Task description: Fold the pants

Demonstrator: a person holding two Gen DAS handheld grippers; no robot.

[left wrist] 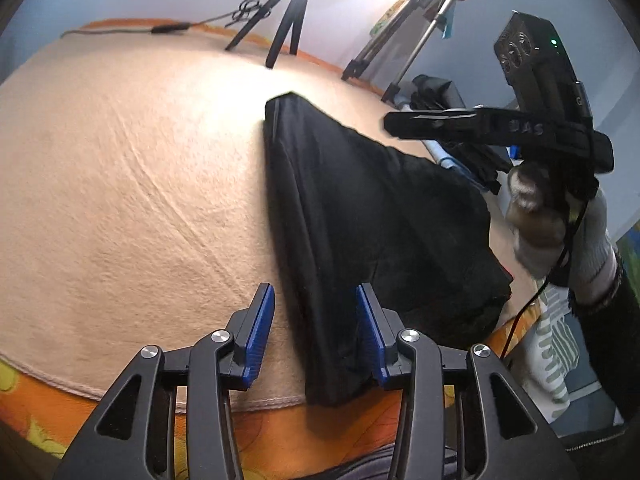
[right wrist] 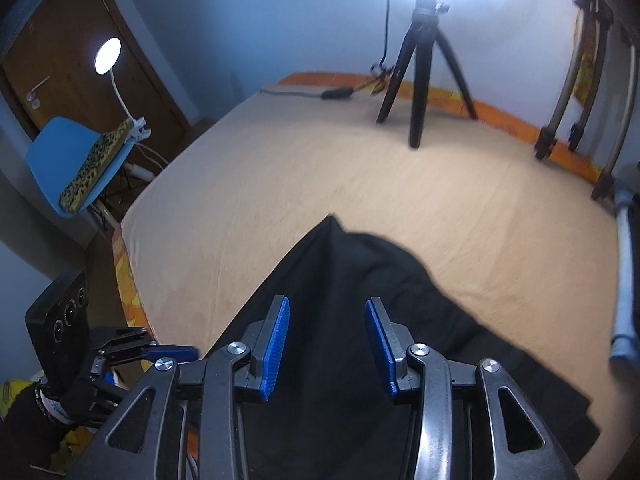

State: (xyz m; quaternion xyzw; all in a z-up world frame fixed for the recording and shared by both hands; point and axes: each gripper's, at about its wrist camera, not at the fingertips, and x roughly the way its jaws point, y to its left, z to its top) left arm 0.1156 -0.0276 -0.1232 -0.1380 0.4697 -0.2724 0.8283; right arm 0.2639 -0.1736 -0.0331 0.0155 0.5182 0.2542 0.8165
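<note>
Two tongs gape above black pants (left wrist: 360, 216).
Left tongs (left wrist: 316, 334) and right tongs (right wrist: 326, 344) grasp nothing; pants lie on the bed (left wrist: 132, 184).

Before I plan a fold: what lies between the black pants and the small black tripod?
Only bare beige blanket separates the pants from the tripod, clearest in the right wrist view.

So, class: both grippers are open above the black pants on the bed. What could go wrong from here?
1. The pants overhang the blanket's near edge; they might slide off.
2. The left gripper straddles only the folded edge, so a grab may catch one layer.
3. The black tripod stands nearby; a swing could hit it.
</note>
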